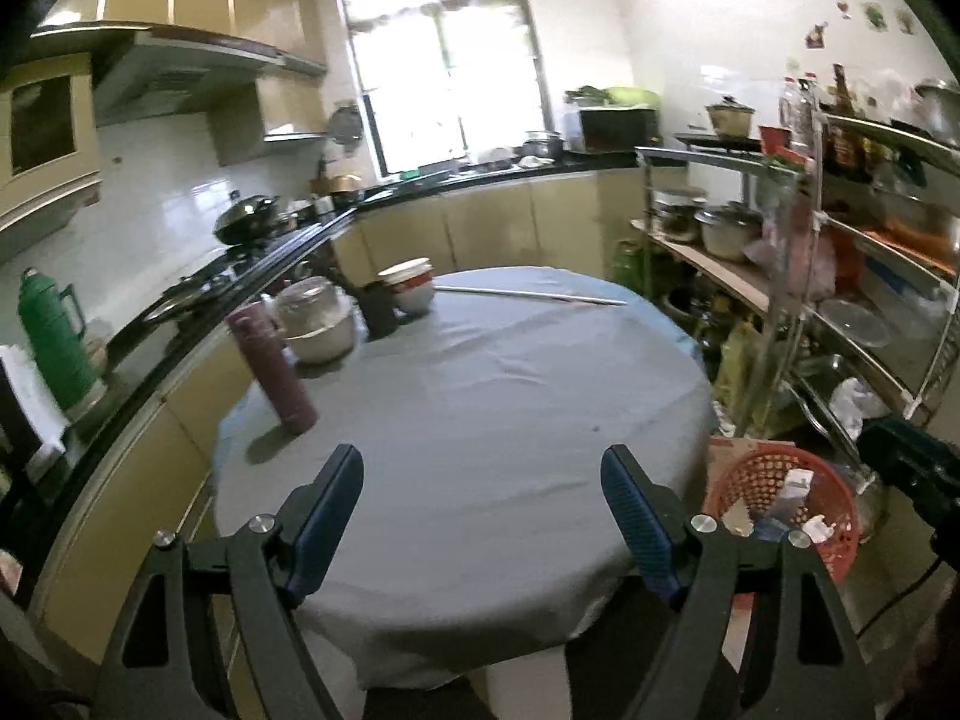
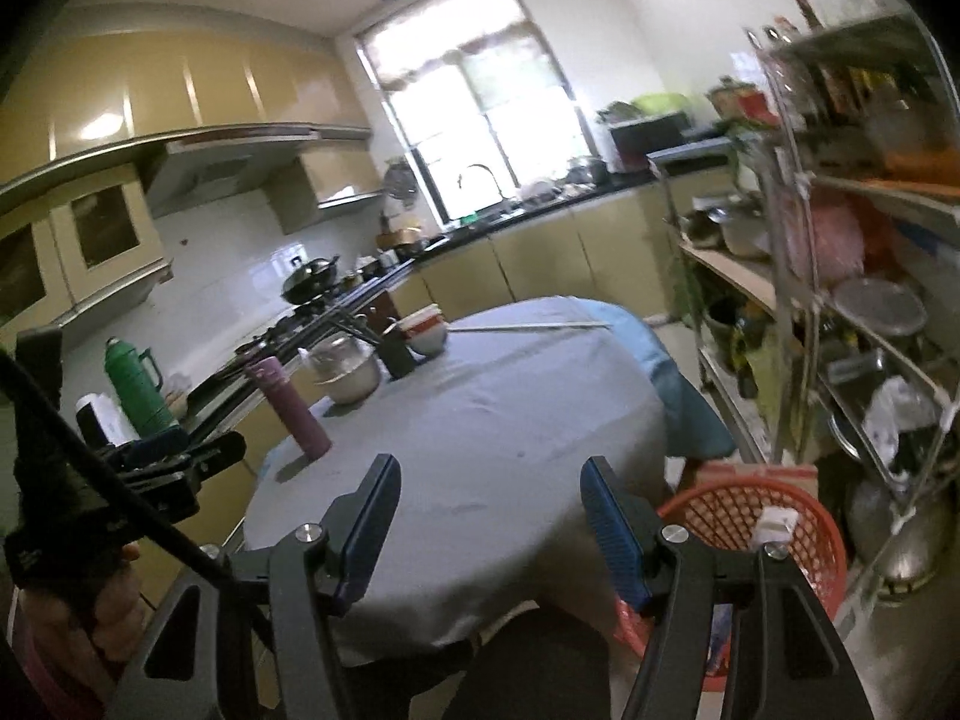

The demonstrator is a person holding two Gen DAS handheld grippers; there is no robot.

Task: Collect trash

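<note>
Left gripper [image 1: 483, 474]: jaws spread wide, nothing between them, held above the near edge of the round table [image 1: 480, 408] with its grey cloth. To the left of its left finger, on the cloth, a purple flask [image 1: 273, 369] stands slightly tilted. Beyond the flask, further along the left side, sits a lidded pot [image 1: 315, 321], then a dark cup [image 1: 379, 311], then stacked bowls [image 1: 411, 285] touching or just beside that cup. A thin metal rod [image 1: 528, 295] lies across the far side of the cloth, ahead of the fingers. To the right of the right finger and lower than the tabletop stands the red mesh basket [image 1: 780, 510], holding white and pale scraps of trash [image 1: 792, 492]; individual items cannot be identified.

Right gripper [image 2: 489, 489]: jaws likewise spread wide and empty, over the near table edge. The left gripper body appears at its far left, gripped by a hand [image 2: 114, 594]. The flask stands ahead and left of the left finger. The basket sits immediately right of the right finger, partly hidden behind it, with a white carton [image 2: 777, 525] at its rim. A metal shelf rack [image 2: 870, 312] rises beyond the basket.
</note>
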